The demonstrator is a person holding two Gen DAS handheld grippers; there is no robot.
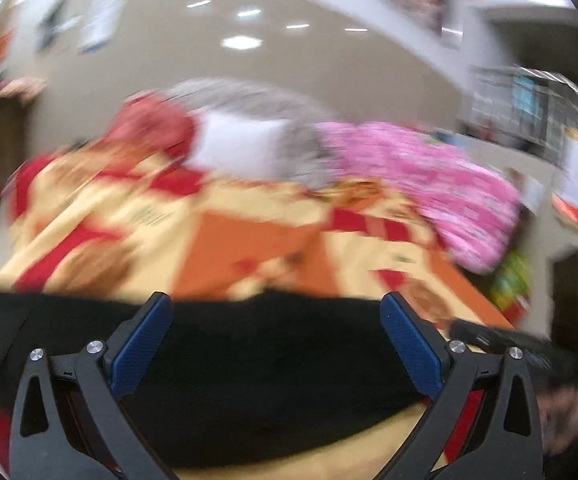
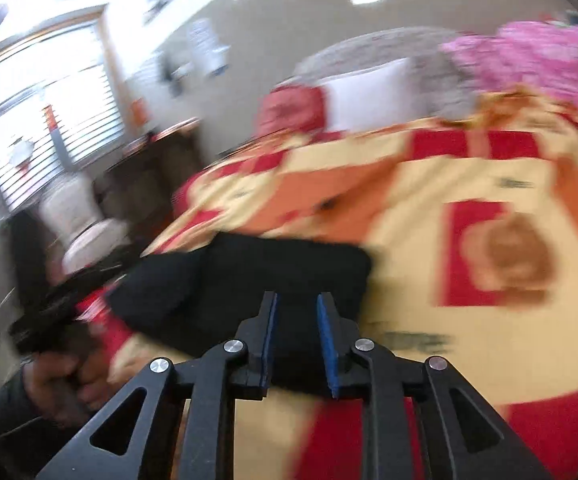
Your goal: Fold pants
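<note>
Blue-padded fingers [image 1: 141, 344] of the left claw [image 1: 277, 344] stand spread wide in the left wrist view, with nothing pinched between them; beyond and beneath them the black pants [image 1: 273, 360] lie as a broad dark band across the bed. From the right wrist view, the right claw [image 2: 297, 340] has its jaws only a little apart, a narrow gap showing between the blue pads, and the pants [image 2: 249, 280] lie folded just past and under its tips; the frames are too blurred to tell whether the pads touch the cloth, but it is not pressed between them. At the left edge of that view a hand [image 2: 61, 380] grips the other claw's dark handle beside the pants. The pants rest on a bedspread [image 2: 429, 184] patterned in cream, red and orange. Toward the head of the bed sit a white pillow [image 1: 237, 144], a red cushion [image 1: 153, 128] to its left, and a pink blanket [image 1: 429, 184] heaped to the right. A bright window with blinds [image 2: 37, 120] shows in the right wrist view.
</note>
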